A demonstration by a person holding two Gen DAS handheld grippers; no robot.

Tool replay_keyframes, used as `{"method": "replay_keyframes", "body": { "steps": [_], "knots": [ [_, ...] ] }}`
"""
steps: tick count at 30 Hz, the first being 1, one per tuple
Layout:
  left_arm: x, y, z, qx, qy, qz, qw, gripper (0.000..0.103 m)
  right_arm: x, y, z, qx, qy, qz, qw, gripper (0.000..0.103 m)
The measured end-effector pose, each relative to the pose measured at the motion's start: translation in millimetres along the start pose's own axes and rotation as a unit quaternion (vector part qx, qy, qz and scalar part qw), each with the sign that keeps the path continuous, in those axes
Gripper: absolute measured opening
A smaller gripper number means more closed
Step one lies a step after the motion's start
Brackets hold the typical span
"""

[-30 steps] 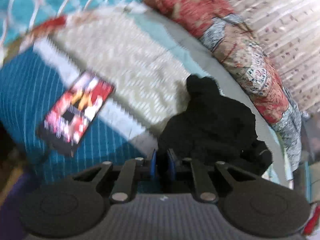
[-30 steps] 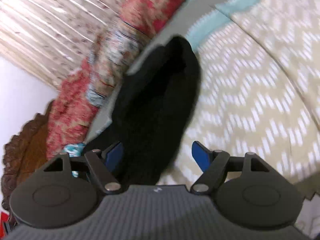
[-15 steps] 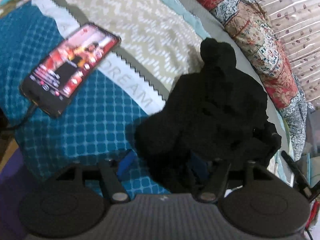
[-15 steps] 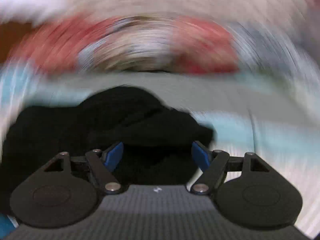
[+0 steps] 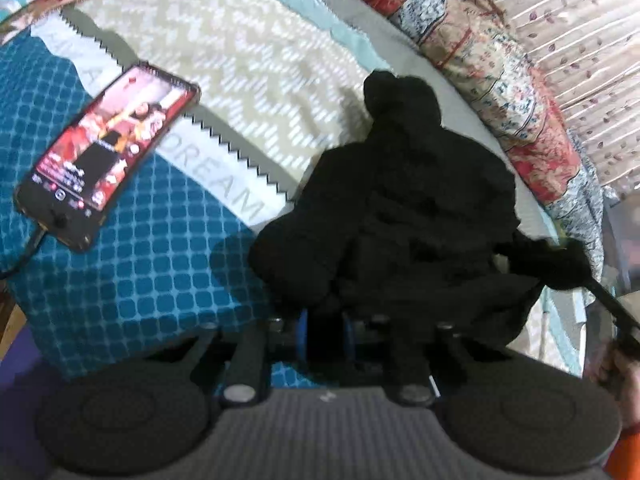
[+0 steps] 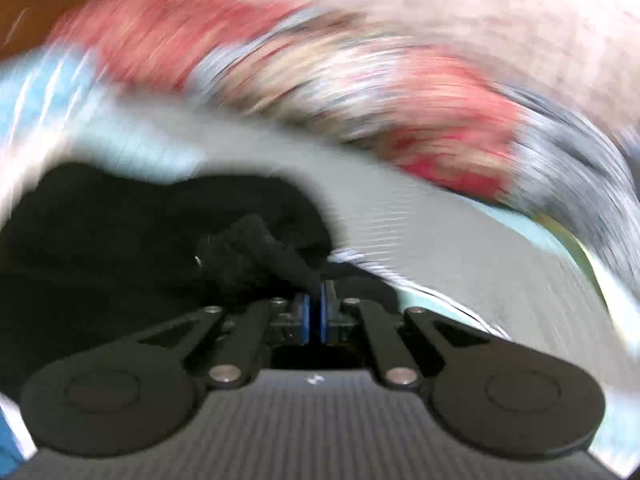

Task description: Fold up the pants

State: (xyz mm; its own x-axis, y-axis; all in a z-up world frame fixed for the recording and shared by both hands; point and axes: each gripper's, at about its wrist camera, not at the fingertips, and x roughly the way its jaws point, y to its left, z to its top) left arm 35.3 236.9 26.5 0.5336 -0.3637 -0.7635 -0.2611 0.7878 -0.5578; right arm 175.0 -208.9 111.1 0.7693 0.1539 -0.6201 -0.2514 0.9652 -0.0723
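Note:
The black pants (image 5: 408,216) lie bunched in a heap on the patterned bedspread (image 5: 168,248). My left gripper (image 5: 325,334) is shut on the near edge of the pants, with dark cloth between its blue pads. In the blurred right wrist view, my right gripper (image 6: 315,316) is shut on a gathered black band of the pants (image 6: 256,252) and pulls it taut. The right gripper's finger (image 5: 612,308) shows at the right edge of the left wrist view, gripping a stretched tail of the cloth.
A phone (image 5: 108,152) with a lit screen and a cable lies on the blue part of the bedspread, left of the pants. A floral rolled quilt (image 5: 496,80) runs along the far side beside a curtain (image 5: 580,40).
My left gripper opened over the pants' edge, then shut on it. My right gripper swung round fast, then shut from wide open onto a band of the pants.

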Motion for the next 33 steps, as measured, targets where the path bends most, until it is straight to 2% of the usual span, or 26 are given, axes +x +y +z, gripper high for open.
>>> {"method": "replay_keyframes", "body": {
  "steps": [2, 5, 9, 13, 18, 21, 24, 26, 29, 33],
  "knots": [
    [-9.6, -1.9, 3.5, -0.005, -0.011, -0.009, 0.9999, 0.014, -41.5, -42.0, 4.8, 0.094, -0.041, -0.022, 0.995, 0.007],
    [-28.7, -9.1, 6.8, -0.004, -0.031, -0.028, 0.9991, 0.014, -109.0, -98.4, 0.1, 0.19, -0.107, -0.073, 0.973, 0.007],
    [-50.9, -20.3, 9.5, 0.008, -0.051, -0.036, 0.998, 0.014, -186.3, -154.4, -18.4, 0.252, -0.156, -0.16, 0.942, 0.007],
    [-66.8, -24.9, 6.8, 0.017, -0.064, -0.037, 0.9971, 0.014, -242.7, -188.3, -60.4, 0.302, -0.181, -0.202, 0.914, 0.007],
    [-52.2, -25.2, -16.7, 0.037, -0.027, -0.005, 0.9989, 0.014, -243.0, -189.1, -139.9, 0.363, -0.162, -0.21, 0.893, 0.007],
    [-36.4, -12.9, -32.2, 0.034, 0.008, 0.02, 0.9992, 0.014, -239.3, -187.5, -210.2, 0.435, -0.128, -0.204, 0.868, 0.007],
    [-21.6, 0.7, -44.6, 0.035, 0.04, 0.051, 0.9973, 0.015, -227.7, -179.1, -280.3, 0.496, -0.061, -0.229, 0.835, 0.011],
    [-17.8, 7.6, -48.3, 0.03, 0.054, 0.064, 0.996, 0.02, -223.5, -173.3, -310.5, 0.528, -0.028, -0.244, 0.813, 0.011],
    [-23.1, 6.5, -46.9, 0.039, 0.047, 0.072, 0.9955, 0.023, -238.4, -170.7, -332.1, 0.565, -0.051, -0.228, 0.791, 0.014],
    [-36.8, -7.4, -38.8, 0.064, 0.013, 0.088, 0.994, 0.026, -251.0, -172.5, -322.1, 0.553, -0.064, -0.236, 0.797, 0.024]
  ]
}}
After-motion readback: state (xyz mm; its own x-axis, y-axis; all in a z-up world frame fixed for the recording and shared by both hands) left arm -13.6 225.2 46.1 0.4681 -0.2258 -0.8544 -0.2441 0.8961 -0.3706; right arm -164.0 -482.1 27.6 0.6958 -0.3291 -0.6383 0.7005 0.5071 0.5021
